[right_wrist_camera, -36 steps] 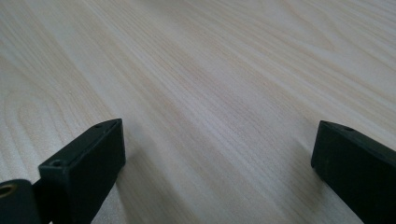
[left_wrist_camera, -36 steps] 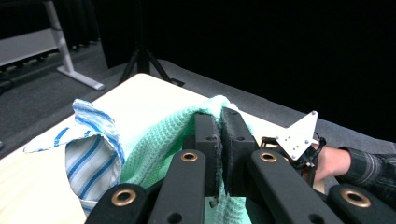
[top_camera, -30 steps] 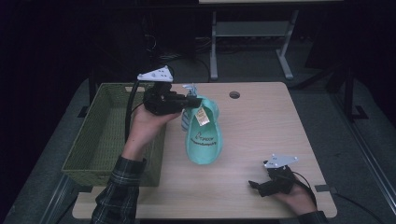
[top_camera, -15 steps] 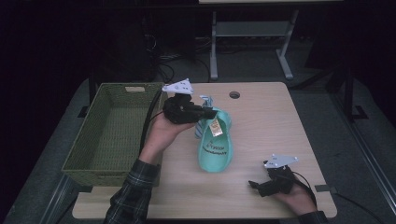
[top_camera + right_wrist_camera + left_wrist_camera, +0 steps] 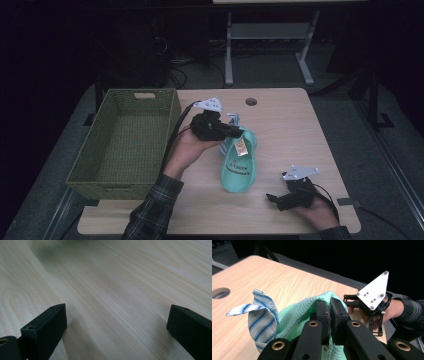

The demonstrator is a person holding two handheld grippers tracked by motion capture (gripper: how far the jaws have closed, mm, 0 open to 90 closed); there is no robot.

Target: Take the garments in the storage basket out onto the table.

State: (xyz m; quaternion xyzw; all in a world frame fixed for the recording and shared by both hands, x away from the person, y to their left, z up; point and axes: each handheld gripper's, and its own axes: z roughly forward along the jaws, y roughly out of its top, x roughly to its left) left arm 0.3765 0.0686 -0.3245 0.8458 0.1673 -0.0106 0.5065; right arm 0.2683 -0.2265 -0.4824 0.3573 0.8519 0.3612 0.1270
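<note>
Woven green basket (image 5: 125,142) at the left of the table (image 5: 290,125), standing on its left edge, 1 cut-out handle in its far wall. Nothing seen inside it.

Just right of the basket: left gripper (image 5: 239,132), held in the person's left hand (image 5: 190,147), plaid sleeve (image 5: 150,212) coming in from the bottom edge. Grey three-cornered plate on top; cable loops back along the basket's right wall. Jaws pinched together on the mint-green cloth (image 5: 239,162) at its far end. In the left gripper view, the 2 pads (image 5: 322,315) press a fold of the green weave (image 5: 294,317) between them, no gap.

The mint-green cloth lies near the table's middle, hanging from the grip and trailing toward the person, its near end on the wood. Dark lettering on the top face, a small tan tag (image 5: 241,146) near the grip. A blue-and-white striped piece (image 5: 233,120) sticks out at the cloth's far end, just beside the jaws; in the left gripper view it curls up to the left (image 5: 260,315).

Round hole (image 5: 251,101) in the tabletop, farther back.

Right gripper (image 5: 272,198) at the near right, in the right hand (image 5: 315,210), resting low on the table, well apart from the cloth. Jaws spread wide, bare wood (image 5: 112,302) between them.
</note>
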